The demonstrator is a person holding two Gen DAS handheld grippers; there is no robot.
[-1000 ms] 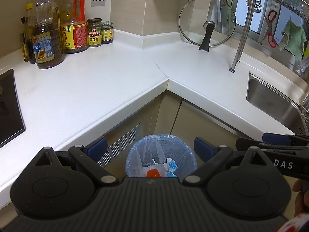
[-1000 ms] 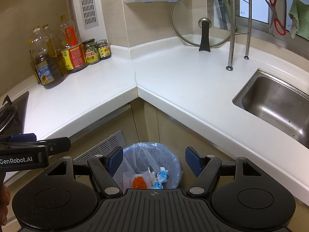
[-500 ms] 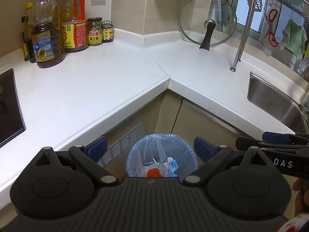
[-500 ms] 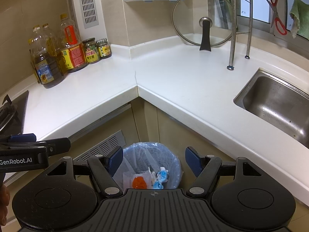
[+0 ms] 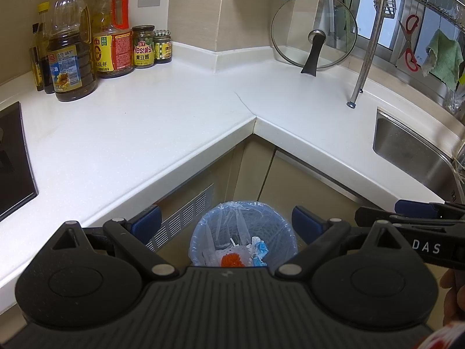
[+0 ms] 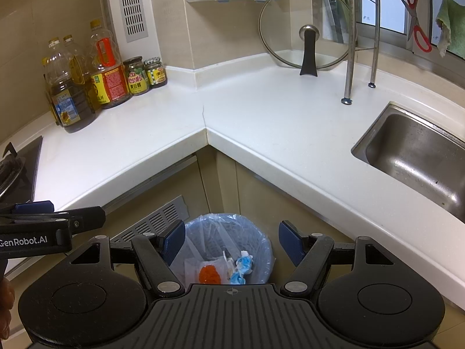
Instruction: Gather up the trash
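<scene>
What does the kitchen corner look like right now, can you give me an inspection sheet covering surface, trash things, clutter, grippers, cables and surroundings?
Surface: white corner countertop, no loose trash seen on it.
Job's things: trash bin with a blue liner on the floor below the corner; orange scrap and blue-white wrapper inside.
Clutter: oil bottles and jars by the wall; glass lid leaning upright.
Grippers: left gripper open, nothing between the jaws; right gripper open, nothing between the jaws; both above the bin.
Cables: nothing seen.
Surroundings: steel sink, stove edge, red scissors and green cloth hanging by the window.
</scene>
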